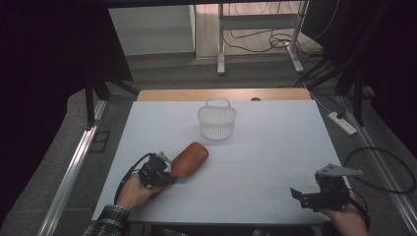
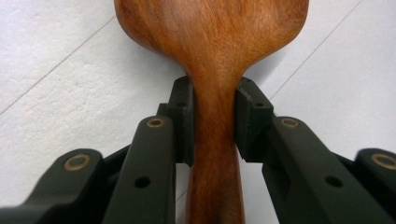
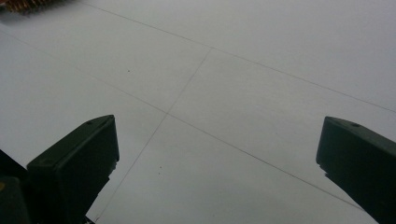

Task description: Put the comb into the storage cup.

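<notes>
Wooden spoon held by its neck, basket waiting beyond.

Right gripper (image 1: 304,196): jaws wide, empty, idle right of spoon. Left gripper (image 2: 212,119): clamped on spoon (image 1: 189,160) where the neck narrows, probably for control; bowl points toward basket (image 1: 217,120), well apart, farther up the table (image 1: 275,142).

left gripper (image 1: 167,173): black links, brass-coloured pivot pins, square black pads, black cable looping beside it | right gripper (image 1: 301,195): black, blocky pads, grey three-cornered plate on top, black cable | plaid sleeve (image 1: 107,222) behind the left gripper
</notes>
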